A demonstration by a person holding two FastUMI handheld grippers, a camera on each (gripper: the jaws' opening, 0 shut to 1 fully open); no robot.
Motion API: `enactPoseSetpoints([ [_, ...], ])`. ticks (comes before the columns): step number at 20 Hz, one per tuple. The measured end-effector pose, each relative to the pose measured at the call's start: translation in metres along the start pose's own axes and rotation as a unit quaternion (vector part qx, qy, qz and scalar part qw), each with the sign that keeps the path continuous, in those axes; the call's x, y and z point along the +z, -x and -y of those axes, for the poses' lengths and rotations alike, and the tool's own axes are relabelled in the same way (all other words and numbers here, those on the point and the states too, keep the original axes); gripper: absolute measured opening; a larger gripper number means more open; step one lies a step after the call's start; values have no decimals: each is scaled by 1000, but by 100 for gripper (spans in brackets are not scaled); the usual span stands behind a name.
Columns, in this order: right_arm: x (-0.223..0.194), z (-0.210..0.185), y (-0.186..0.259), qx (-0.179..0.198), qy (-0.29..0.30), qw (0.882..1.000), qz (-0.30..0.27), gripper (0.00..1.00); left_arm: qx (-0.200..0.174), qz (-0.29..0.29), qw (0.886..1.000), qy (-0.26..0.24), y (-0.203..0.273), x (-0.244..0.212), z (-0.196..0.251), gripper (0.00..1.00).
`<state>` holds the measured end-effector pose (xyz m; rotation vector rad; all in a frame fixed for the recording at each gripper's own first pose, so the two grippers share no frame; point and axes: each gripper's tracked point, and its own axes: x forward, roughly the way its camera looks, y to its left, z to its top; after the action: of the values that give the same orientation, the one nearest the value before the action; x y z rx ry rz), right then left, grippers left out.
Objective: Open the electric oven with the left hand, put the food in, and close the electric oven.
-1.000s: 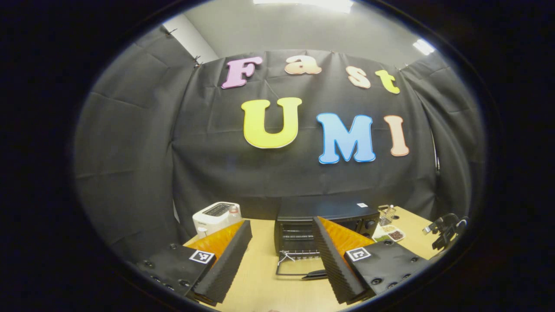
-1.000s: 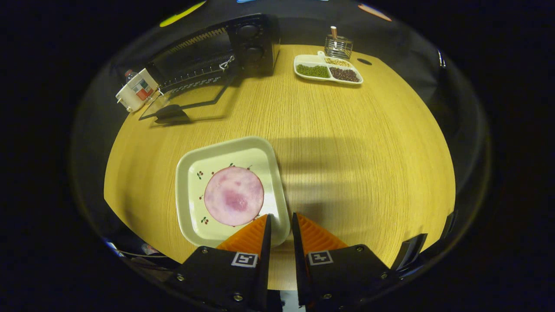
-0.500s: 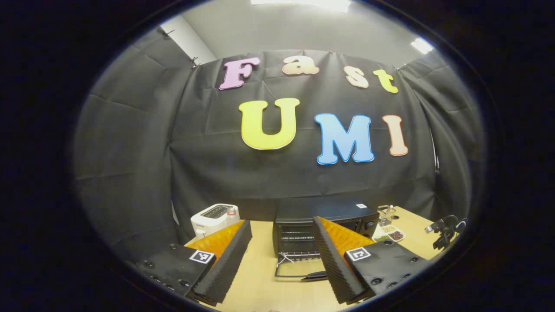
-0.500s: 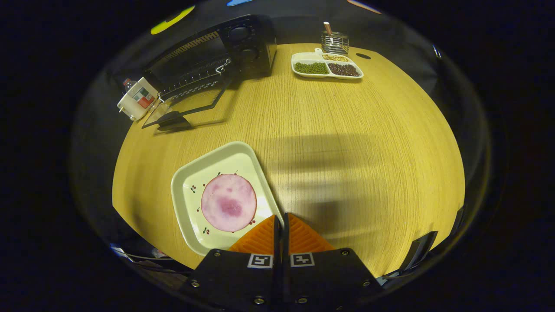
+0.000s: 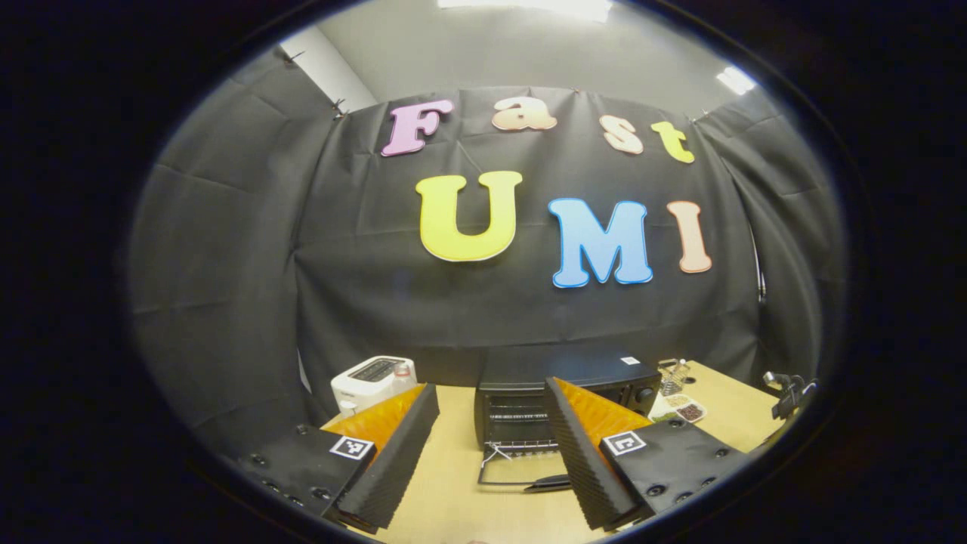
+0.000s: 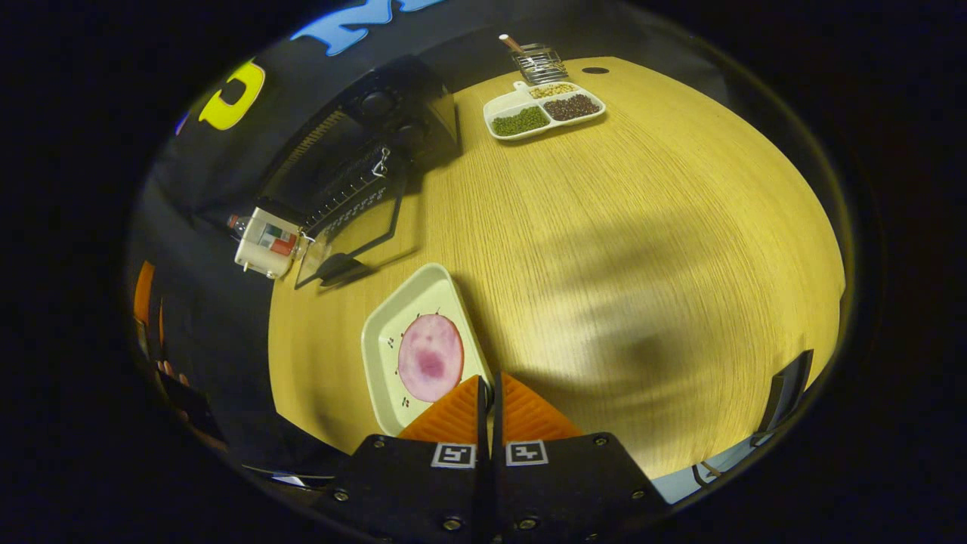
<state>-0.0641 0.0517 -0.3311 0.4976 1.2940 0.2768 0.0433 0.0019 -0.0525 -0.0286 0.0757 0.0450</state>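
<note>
Since a second ago we are lifting and tilting the right claw [image 6: 487,393], so the plate [image 6: 381,340] with the ham [image 6: 430,357] is sliding from mid-frame toward the lower centre of the right gripper view and the oven [image 6: 363,151] is swinging to the upper left. That claw is now clenching the plate's near rim, where earlier its jaws were standing apart. Our left claw [image 5: 491,431] is hanging released, grasping nothing, low in the left gripper view, with the oven [image 5: 563,378] beyond it and its door [image 5: 521,476] lying down on the table [image 5: 453,483]. We are judging the risk ahead: the thin rim grip is leaving the plate tipping, so the ham could slide off, or the plate could catch the door edge going in.
</note>
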Motion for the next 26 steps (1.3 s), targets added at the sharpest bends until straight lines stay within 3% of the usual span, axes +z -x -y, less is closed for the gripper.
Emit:
enactPoseSetpoints([
  [4, 6, -17, 13, 29, -5, 1000, 6, 1, -3, 1, 1000, 2, 0, 1, 1, 95],
  [8, 17, -40, 25, 77, -50, 996, 19, 0, -4, 1, 1000, 6, -1, 0, 0, 95],
  [15, 61, -82, 42, 126, -76, 987, 63, 1, 0, 5, 1000, 8, 0, 2, -12, 95],
  [25, 137, -128, 2, 117, -104, 980, 124, 0, 26, 4, 1000, 13, -6, -4, -62, 95],
  [26, 144, -132, -5, 113, -104, 980, 130, 0, 29, 4, 1000, 11, -9, -5, -68, 99],
])
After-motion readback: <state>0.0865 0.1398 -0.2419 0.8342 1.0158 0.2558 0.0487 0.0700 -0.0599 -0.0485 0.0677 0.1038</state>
